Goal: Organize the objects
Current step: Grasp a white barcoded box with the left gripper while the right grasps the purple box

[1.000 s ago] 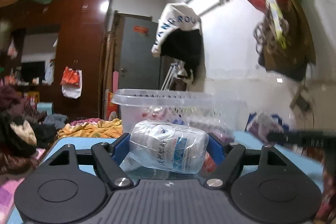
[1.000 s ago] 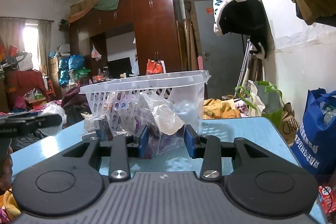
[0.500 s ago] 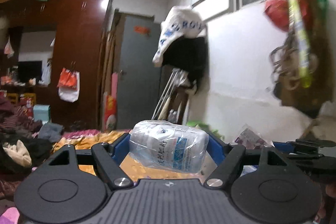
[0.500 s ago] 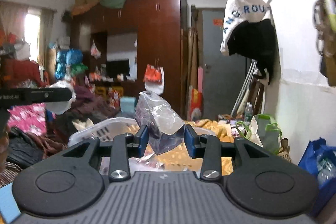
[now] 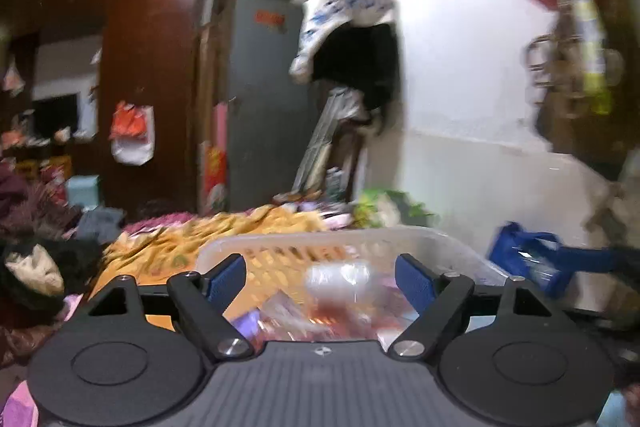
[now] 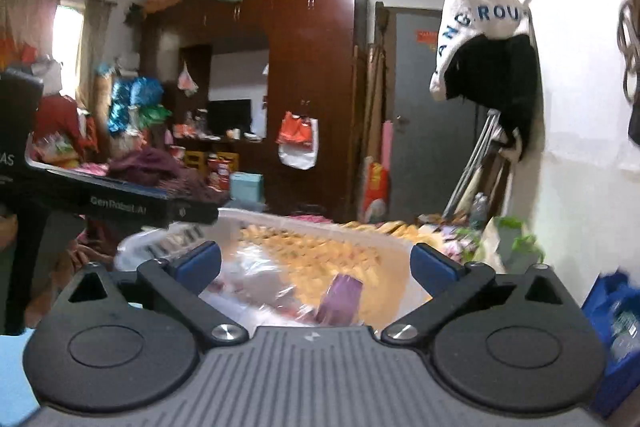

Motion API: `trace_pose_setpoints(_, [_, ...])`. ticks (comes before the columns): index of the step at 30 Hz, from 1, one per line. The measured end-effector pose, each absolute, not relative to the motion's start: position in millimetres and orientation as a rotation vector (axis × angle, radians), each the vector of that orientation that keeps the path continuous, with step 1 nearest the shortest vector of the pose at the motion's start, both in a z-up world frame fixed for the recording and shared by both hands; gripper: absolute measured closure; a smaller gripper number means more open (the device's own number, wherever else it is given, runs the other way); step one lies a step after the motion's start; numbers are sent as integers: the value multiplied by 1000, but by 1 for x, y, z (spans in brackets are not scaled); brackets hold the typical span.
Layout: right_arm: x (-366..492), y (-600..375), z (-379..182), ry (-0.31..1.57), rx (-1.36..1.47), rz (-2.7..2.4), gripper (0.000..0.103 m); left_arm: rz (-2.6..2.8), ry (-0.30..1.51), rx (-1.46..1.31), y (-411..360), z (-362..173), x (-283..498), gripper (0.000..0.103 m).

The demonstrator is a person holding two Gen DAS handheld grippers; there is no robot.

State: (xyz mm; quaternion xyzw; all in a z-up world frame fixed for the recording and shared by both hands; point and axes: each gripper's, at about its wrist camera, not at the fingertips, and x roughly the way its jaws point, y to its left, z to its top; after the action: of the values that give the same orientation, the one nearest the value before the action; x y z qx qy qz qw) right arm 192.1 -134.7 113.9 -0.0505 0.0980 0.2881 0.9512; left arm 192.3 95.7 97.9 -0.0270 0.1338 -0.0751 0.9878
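Nearest in the left wrist view, ribbed grey housing and two round black pivot discs of the left gripper [image 5: 320, 277], blue-padded fingers [image 5: 226, 277] spread wide with nothing between them. Just beyond and below the pads, a clear plastic laundry-style basket [image 5: 320, 239], slotted walls, rounded rim, open at the top. Inside it, blurred by motion: a white plastic-wrapped roll [image 5: 338, 277] lying on a jumble of reddish and purple crinkled packets. To the right past the rim, a blue shopping bag [image 5: 520, 259]. Behind, an orange-yellow patterned blanket [image 5: 180, 243], then a grey door [image 5: 260, 99] and a dark red-brown wardrobe [image 5: 148, 75]. Same build on the right gripper [image 6: 316, 263]: ribbed grey body, black linkage arms, blue pads [image 6: 436, 265] set far apart and gripping nothing. Directly under the gap, the basket [image 6: 304, 223] again, rim curving across, with a crumpled clear plastic bag [image 6: 256, 279] and a purple packet [image 6: 340, 295] resting inside. At left, level with the rim, the black side of the other gripper body [image 6: 120, 201], lettered in white, close over the basket's left edge. Bare pale-blue tabletop [image 6: 12, 379] at the lower left corner. Farther back, the glossy wardrobe [image 6: 312, 87] topped with piled bundles, and a white-and-black garment [image 6: 484, 39] hanging on the right wall.
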Motion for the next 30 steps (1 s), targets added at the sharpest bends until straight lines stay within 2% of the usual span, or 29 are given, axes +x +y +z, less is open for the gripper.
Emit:
trace_pose_setpoints(2, [185,-141,101,219,-97,612,0,-174,258,-42,99,80,158,6])
trace_pose_setpoints(6, [183,-147,68,292,-63,616,0,-157,330,-36,107,37,132,5])
trace_pose_setpoints(9, [192,-141,55,347,-48,598,0,-155,423,-93,123,16,146,5])
trace_pose_setpoints(11, [201,-136,50,379,-25,602,7,-144,468,-157,137,8,162,6])
trace_pose_setpoints(12, [203,-136,48,391,-15,612,14,-141,484,-205,146,5,168,6])
trace_pose_setpoints(16, [211,-128,37,439,-25,622,33,-166,522,-328,167,-4,180,6])
trace_pose_setpoints(18, [210,-127,32,461,-40,630,39,-172,539,-344,169,-6,183,6])
trace_pose_setpoints(20, [209,-124,28,470,-54,631,57,-165,557,-349,168,-7,188,6])
trace_pose_setpoints(21, [206,-125,26,467,-55,630,62,-170,565,-352,167,-10,189,6])
trace_pose_setpoints(27, [181,-153,28,405,9,640,63,-152,592,-371,160,-15,201,7])
trace_pose_setpoints(30, [174,-163,30,379,25,635,63,-135,590,-366,157,-14,203,12])
